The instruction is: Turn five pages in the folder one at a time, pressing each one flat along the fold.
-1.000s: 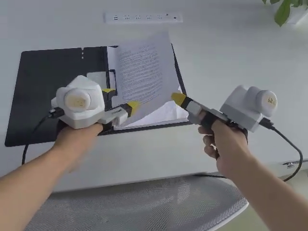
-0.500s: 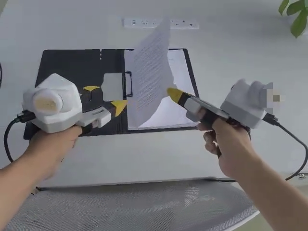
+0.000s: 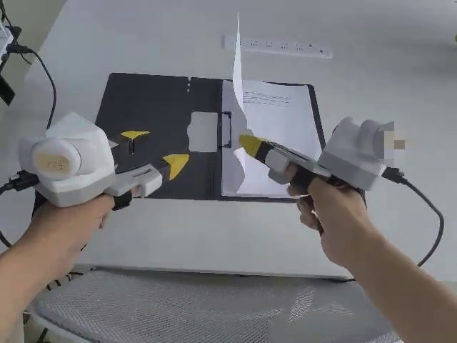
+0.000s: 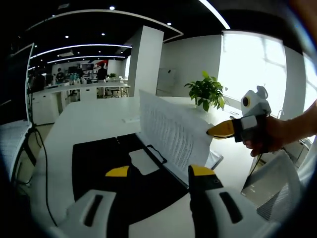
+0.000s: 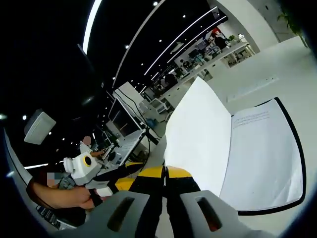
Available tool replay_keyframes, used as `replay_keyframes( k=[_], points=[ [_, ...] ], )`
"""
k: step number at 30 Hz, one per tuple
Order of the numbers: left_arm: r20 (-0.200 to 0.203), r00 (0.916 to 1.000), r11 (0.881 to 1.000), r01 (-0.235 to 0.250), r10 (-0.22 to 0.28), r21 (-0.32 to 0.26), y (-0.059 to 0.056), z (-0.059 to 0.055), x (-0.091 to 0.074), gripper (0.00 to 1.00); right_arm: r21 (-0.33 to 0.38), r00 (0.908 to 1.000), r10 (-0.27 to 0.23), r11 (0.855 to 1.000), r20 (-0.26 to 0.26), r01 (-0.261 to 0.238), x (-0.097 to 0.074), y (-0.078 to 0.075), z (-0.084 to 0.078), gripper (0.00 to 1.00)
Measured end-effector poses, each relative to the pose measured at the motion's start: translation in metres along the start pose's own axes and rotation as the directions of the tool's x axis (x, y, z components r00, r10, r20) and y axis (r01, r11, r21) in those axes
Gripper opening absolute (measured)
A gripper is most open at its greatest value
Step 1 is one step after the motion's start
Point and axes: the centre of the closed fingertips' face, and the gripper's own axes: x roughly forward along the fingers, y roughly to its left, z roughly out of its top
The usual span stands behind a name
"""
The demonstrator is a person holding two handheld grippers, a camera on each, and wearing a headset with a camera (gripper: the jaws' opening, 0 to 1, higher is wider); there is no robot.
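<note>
A black folder [image 3: 157,107] lies open on the white table, with a stack of printed pages [image 3: 285,121] on its right half. One printed page [image 3: 238,86] stands upright over the fold, seen edge-on. My right gripper [image 3: 248,145] is shut on this page's lower edge. In the right gripper view the page's blank side [image 5: 198,134] rises just beyond the closed jaws. My left gripper [image 3: 155,148] is open above the folder's bare left cover, apart from the page. In the left gripper view the printed side [image 4: 171,131] faces me, with the right gripper [image 4: 220,130] behind it.
A white power strip [image 3: 275,46] lies on the table behind the folder. A black cable [image 3: 43,64] runs at the far left. A mesh chair seat [image 3: 178,307] sits below the table's near edge. A potted plant [image 4: 205,91] stands at the table's far end.
The right gripper has swung the page from leaning right to standing upright over the fold. The left gripper has drawn back leftward from the page and stays open.
</note>
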Motion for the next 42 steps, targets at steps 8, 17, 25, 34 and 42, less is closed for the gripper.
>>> replay_keyframes(
  k=[8, 17, 25, 34, 42],
  points=[
    [-0.001, 0.9992, 0.999, -0.039, 0.039, -0.02, 0.02, -0.011, -0.027, 0.45, -0.022, 0.9981, 0.015, 1.0, -0.06, -0.017, 0.034, 0.015, -0.022, 0.0],
    [-0.008, 0.9976, 0.997, -0.068, 0.068, -0.045, 0.038, -0.022, -0.051, 0.44, -0.057, 0.9861, -0.013, 0.998, -0.165, 0.004, 0.071, 0.014, -0.06, 0.0],
    [-0.026, 0.9967, 0.996, -0.078, 0.077, -0.053, 0.045, -0.031, -0.058, 0.44, -0.101, 0.9655, -0.067, 0.994, -0.252, 0.043, 0.092, 0.001, -0.093, 0.0],
    [-0.048, 0.9958, 0.994, -0.081, 0.078, -0.067, 0.046, -0.043, -0.06, 0.43, -0.11, 0.9367, -0.113, 0.991, -0.331, 0.081, 0.106, -0.021, -0.124, 0.0],
    [-0.07, 0.994, 0.992, -0.089, 0.084, -0.084, 0.048, -0.054, -0.058, 0.43, -0.077, 0.9152, -0.115, 0.993, -0.386, 0.092, 0.114, -0.034, -0.143, 0.0]
  ],
)
